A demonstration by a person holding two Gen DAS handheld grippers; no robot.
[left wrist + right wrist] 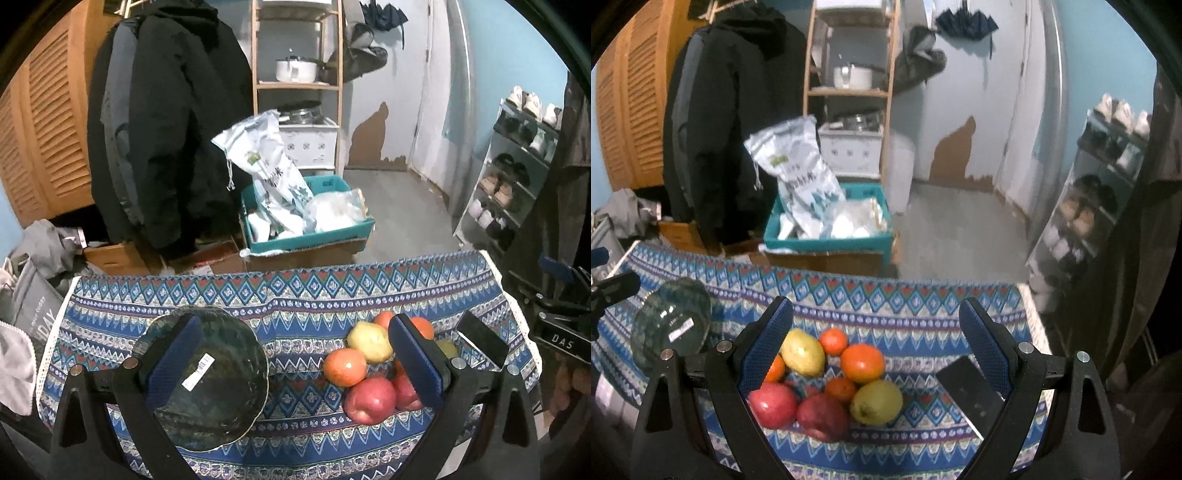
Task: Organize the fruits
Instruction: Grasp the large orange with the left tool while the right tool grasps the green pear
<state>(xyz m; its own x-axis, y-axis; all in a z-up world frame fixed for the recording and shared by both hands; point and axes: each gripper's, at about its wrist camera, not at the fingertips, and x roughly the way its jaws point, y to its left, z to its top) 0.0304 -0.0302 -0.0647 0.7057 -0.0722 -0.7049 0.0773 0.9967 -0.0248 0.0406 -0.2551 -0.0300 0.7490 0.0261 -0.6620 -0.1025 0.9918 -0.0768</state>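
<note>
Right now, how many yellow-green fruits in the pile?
2. One yellow-green fruit at the pile's far left, the other at its near right. More may be hidden underneath.

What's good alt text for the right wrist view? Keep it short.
The open right gripper hovers over a pile of fruit, red apples, oranges and yellow-green pears, on a blue patterned tablecloth. A dark glass bowl is at left and a black phone lies at right; a cluttered room lies beyond.

A counter (923,306) draped in a patterned blue cloth (314,295) held a glass plate (221,387), piled fruit (827,384) and a phone (971,391).
</note>
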